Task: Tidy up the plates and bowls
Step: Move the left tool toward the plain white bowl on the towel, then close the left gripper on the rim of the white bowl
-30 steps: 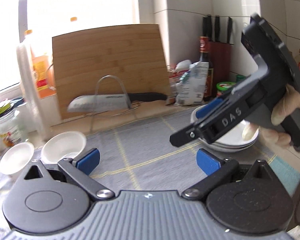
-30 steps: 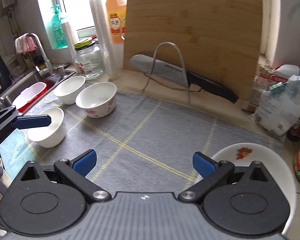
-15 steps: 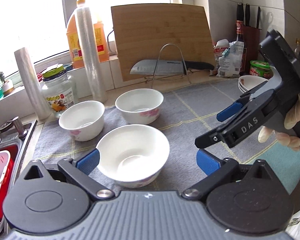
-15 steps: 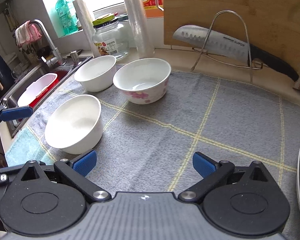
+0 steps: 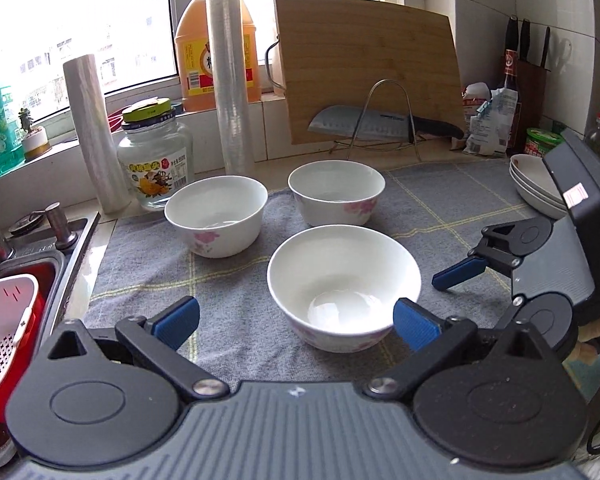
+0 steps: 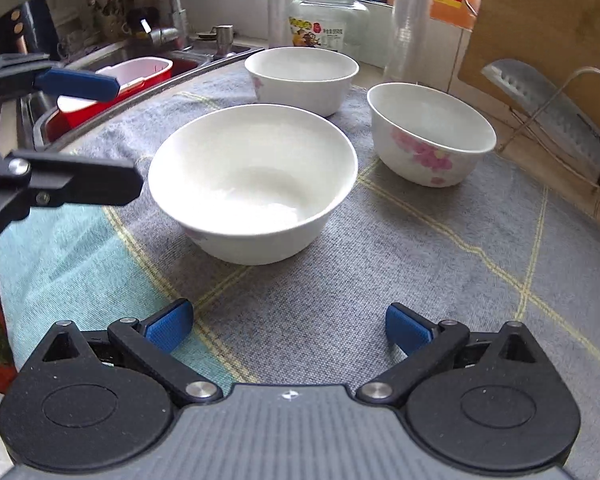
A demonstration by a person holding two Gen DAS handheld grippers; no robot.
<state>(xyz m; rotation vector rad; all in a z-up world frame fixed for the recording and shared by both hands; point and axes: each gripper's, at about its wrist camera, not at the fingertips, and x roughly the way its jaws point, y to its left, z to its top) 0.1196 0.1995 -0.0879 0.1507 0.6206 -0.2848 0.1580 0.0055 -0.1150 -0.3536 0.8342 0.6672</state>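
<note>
my left gripper point(image 5: 296, 322) and right gripper point(image 6: 286, 326) both gape wide, empty, flanking the nearest bowl point(image 5: 344, 286) on the grey mat point(image 5: 228, 332).

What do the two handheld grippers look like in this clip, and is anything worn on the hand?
Both the left gripper and the right gripper are matte black with two round pivot housings, silver pivot screws, a ribbed grey body and blue finger pads. The right unit carries a small pale sticker. The person's hand is mostly hidden, so I cannot tell about a glove.
</note>
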